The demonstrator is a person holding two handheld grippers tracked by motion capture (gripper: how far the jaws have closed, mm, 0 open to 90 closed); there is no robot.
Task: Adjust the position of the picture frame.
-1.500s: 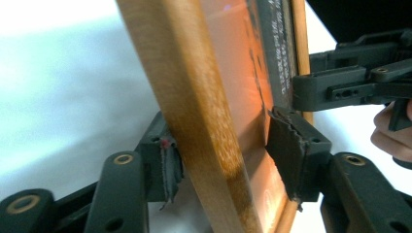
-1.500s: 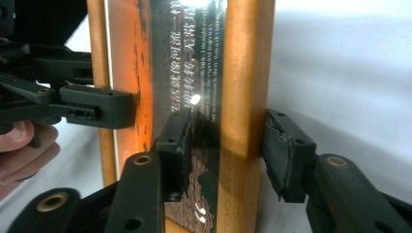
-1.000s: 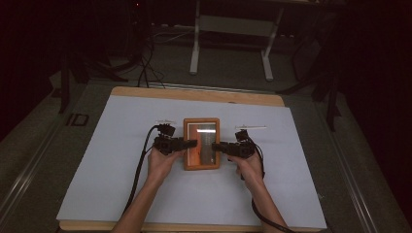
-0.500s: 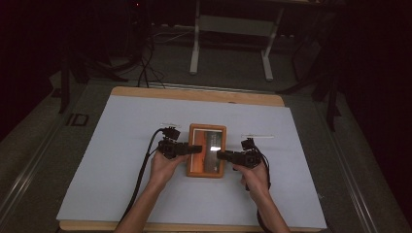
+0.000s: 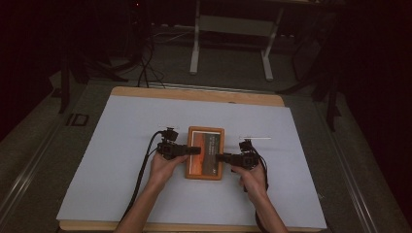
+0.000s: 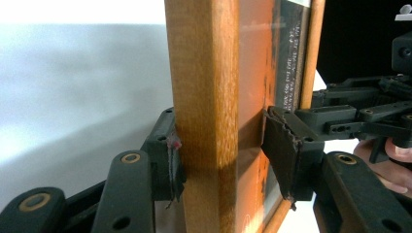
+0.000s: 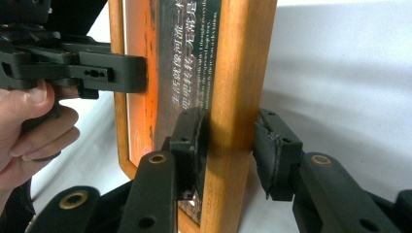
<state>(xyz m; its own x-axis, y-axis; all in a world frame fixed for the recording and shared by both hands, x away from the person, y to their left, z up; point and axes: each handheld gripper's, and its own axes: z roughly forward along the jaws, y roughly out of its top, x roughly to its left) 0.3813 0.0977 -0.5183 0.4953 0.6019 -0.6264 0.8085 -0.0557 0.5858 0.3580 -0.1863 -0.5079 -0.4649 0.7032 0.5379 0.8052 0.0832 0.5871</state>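
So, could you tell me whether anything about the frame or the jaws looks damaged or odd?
Mostly fine: the wooden frame looks intact. The left gripper has frayed, peeling black jaw padding, seen in the left gripper view.

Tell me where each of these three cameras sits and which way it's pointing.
High view: above the person's side, looking forward and down at the table; forearms and both hands show.
Left gripper view: on the left hand-held gripper, looking along its jaws clamping the wooden picture frame.
Right gripper view: on the right hand-held gripper, gripping the opposite rail.
Both gripper views share the frame and each other's gripper.
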